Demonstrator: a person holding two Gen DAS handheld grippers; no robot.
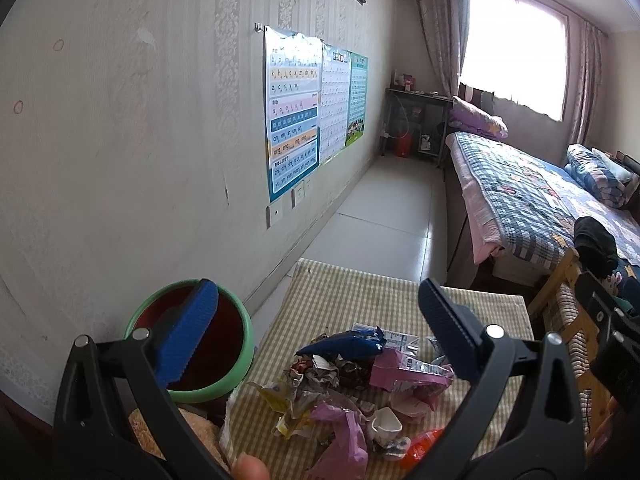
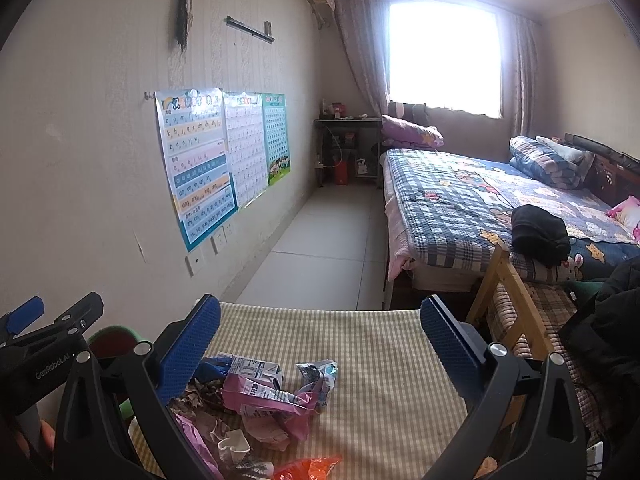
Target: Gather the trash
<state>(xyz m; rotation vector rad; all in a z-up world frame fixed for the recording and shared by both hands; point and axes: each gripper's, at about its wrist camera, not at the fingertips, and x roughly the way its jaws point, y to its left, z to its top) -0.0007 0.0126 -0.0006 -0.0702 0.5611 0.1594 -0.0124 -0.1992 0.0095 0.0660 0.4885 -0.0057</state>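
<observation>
I have both claws hovering over the checked tablecloth (image 1: 400, 296), each with nothing between its blue pads. My left gripper (image 1: 320, 332) is spread wide, 1 finger hanging over the green-rimmed bin (image 1: 236, 380) that stands just beside the table's left edge, the other over the cloth to the right of the trash. My right gripper (image 2: 320, 344) is spread wide too, with its left pad above the edge of the litter. The trash pile (image 1: 352, 384) lies on the near left part of the table, close to the bin: a blue wrapper (image 1: 344, 344), a pink wrapper (image 2: 268, 396), a printed carton (image 2: 256, 368), a crushed white cup (image 1: 386, 426), a yellow wrapper (image 1: 280, 400) and an orange wrapper (image 2: 308, 468) at the near edge. Beyond the table I see 3 wall charts (image 2: 220, 160) and a bed (image 2: 480, 200).
</observation>
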